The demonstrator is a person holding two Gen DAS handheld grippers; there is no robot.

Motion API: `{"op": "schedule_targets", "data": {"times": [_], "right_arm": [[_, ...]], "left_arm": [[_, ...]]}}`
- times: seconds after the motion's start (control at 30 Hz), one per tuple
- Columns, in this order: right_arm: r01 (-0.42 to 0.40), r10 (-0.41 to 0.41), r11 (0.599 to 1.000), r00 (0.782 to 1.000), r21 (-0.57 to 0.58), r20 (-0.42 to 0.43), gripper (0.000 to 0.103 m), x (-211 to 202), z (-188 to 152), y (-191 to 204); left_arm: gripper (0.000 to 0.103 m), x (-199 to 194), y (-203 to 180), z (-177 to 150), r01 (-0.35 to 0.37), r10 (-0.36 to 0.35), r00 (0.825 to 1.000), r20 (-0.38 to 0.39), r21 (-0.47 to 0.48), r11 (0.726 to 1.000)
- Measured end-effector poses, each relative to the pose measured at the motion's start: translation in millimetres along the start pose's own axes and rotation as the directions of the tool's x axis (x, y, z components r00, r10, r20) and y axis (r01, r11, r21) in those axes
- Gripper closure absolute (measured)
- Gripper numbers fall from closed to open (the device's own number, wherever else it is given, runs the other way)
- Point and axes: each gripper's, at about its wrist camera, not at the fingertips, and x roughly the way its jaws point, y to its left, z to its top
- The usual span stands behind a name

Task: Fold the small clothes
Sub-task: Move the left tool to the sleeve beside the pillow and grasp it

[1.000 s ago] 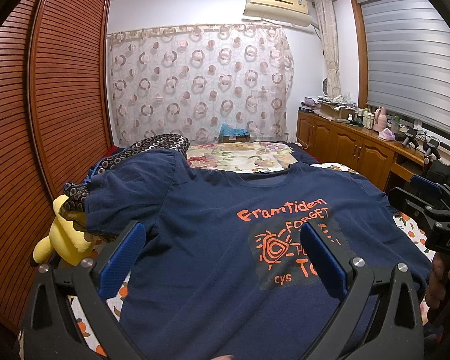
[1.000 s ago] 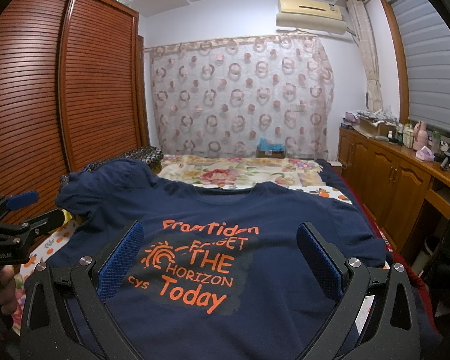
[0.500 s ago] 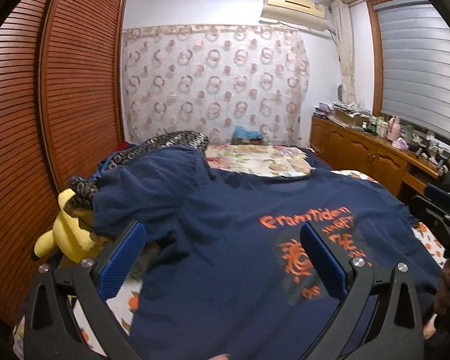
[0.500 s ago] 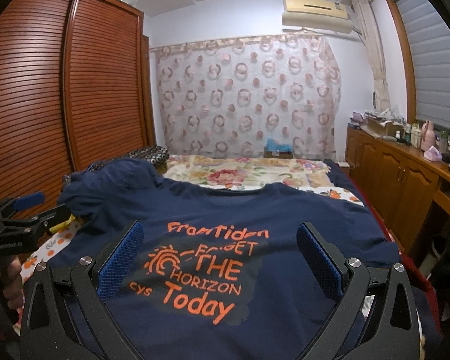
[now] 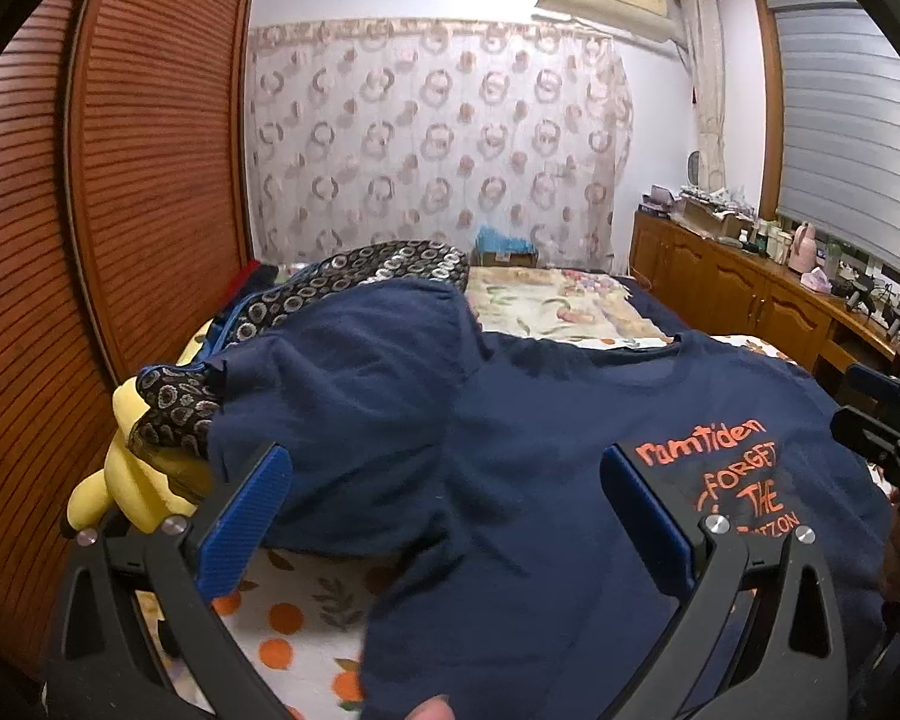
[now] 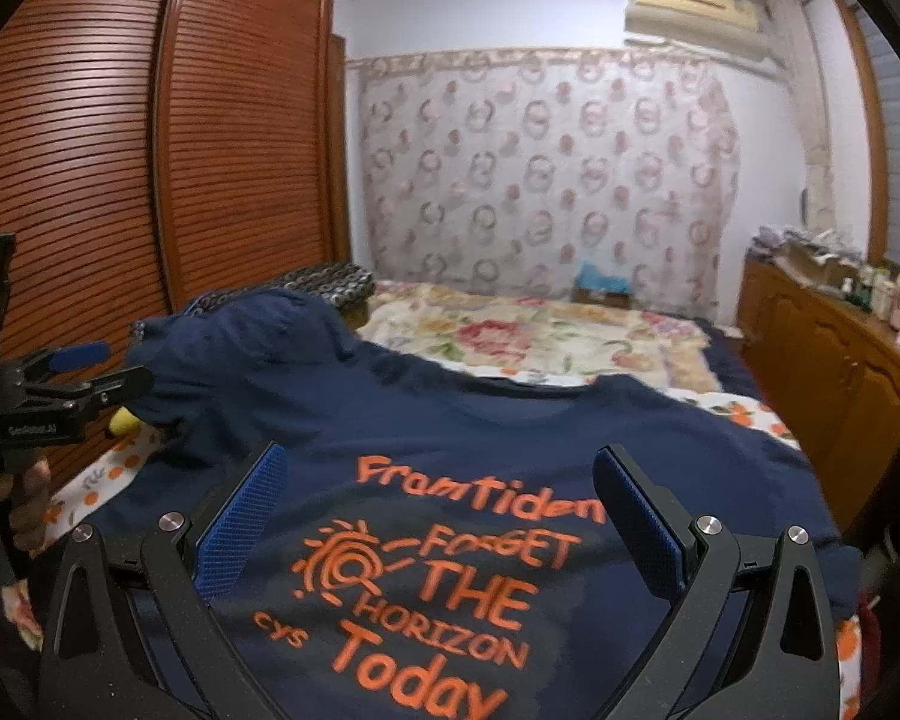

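Navy cotton T-shirt (image 6: 450,438) with orange lettering lies print-up on the orange-patterned bed (image 5: 306,606), ready for folding, both claws (image 5: 444,516) (image 6: 438,522) spread, empty.

Matt navy cloth T-shirt (image 6: 480,438) with orange print, slatted glossy wood wardrobe doors (image 6: 150,180), ribbed blue pads (image 5: 243,522), matt black plastic jaws, plush yellow toy (image 5: 120,480)

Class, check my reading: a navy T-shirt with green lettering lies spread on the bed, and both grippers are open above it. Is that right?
Not quite. The lettering on the navy T-shirt is orange, not green, as the right wrist view shows. The rest holds: it lies spread on the bed, and the left gripper and right gripper are open above it.
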Motion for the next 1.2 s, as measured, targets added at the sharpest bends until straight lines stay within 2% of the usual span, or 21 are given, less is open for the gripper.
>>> {"op": "schedule_targets", "data": {"times": [0.47, 0.63, 0.67, 0.7, 0.77, 0.8, 0.83, 1.07, 1.2], "right_arm": [[-0.102, 0.098, 0.994, 0.989, -0.029, -0.108, 0.000, 67.0, 16.3, 3.9], [-0.126, 0.120, 0.992, 0.977, -0.029, -0.174, 0.000, 94.9, 17.5, 2.4], [-0.130, 0.123, 0.991, 0.975, -0.027, -0.184, 0.000, 99.0, 17.6, 2.0], [-0.135, 0.127, 0.991, 0.972, -0.025, -0.196, 0.000, 103.3, 17.1, 1.3], [-0.143, 0.135, 0.989, 0.966, -0.023, -0.220, 0.001, 112.8, 16.8, 0.9], [-0.145, 0.137, 0.989, 0.964, -0.023, -0.226, 0.001, 115.5, 17.2, 1.8], [-0.149, 0.140, 0.989, 0.962, -0.022, -0.236, 0.001, 118.9, 17.5, 1.4], [-0.165, 0.157, 0.986, 0.950, -0.008, -0.271, 0.000, 129.8, 19.0, -3.8], [-0.176, 0.169, 0.984, 0.946, -0.001, -0.277, 0.001, 132.3, 18.3, -5.8]], "left_arm": [[0.000, 21.2, 63.6, 36.3, 0.007, -0.008, 0.995, -0.102, -0.013, 1.000], [0.006, 38.9, 84.4, 49.9, 0.018, -0.024, 0.989, -0.148, -0.043, 0.999], [0.010, 42.7, 88.7, 52.2, 0.022, -0.030, 0.988, -0.154, -0.052, 0.998], [0.020, 46.8, 92.6, 54.5, 0.028, -0.038, 0.986, -0.162, -0.063, 0.998], [0.028, 56.3, 98.7, 58.5, 0.031, -0.048, 0.980, -0.195, -0.087, 0.996], [0.037, 60.3, 101.4, 59.6, 0.028, -0.047, 0.977, -0.208, -0.096, 0.995], [0.040, 65.0, 104.2, 59.9, 0.020, -0.043, 0.973, -0.226, -0.104, 0.994], [0.044, 79.4, 120.2, 49.8, -0.042, -0.004, 0.946, -0.325, -0.135, 0.990], [0.045, 79.3, 119.6, 44.6, -0.016, -0.033, 0.947, -0.321, -0.147, 0.989]]}}
